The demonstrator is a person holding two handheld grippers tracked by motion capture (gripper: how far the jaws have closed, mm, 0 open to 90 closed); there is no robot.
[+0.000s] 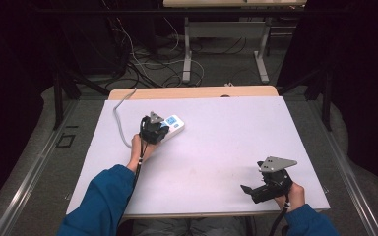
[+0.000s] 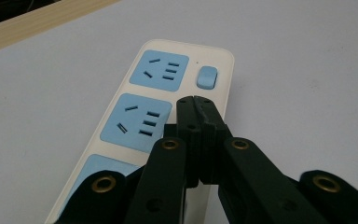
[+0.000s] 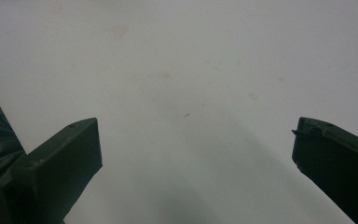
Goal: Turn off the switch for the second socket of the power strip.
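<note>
Nearest the person, at about five o'clock on the counter [image 1: 202, 162], the right claw [image 1: 250, 191] is held low over the bare white surface, its black jaws pointing toward nine o'clock. In the right gripper view the right claw [image 3: 196, 149] stands wide open, one jaw at each side, with nothing but the pale counter top between them. A hand grips its body from behind, and a blue sleeve [image 1: 309, 220] shows at the counter's near edge.

Farther off, at about ten o'clock on the counter, the left claw [image 1: 163, 129] is over the near end of a power strip [image 1: 174, 124]. In the left gripper view the left claw [image 2: 195, 100] has its jaws pressed fully together with nothing between them. The tips sit above the white body of the power strip [image 2: 223, 79], just short of the blue switch [image 2: 207, 77] at twelve o'clock from them, with the blue sockets [image 2: 137, 122] at nine o'clock. Whether the tips touch the strip I cannot tell.

The strip lies flat, and its grey cord [image 1: 119, 120] runs to the far left corner of the counter at about eleven o'clock.
</note>
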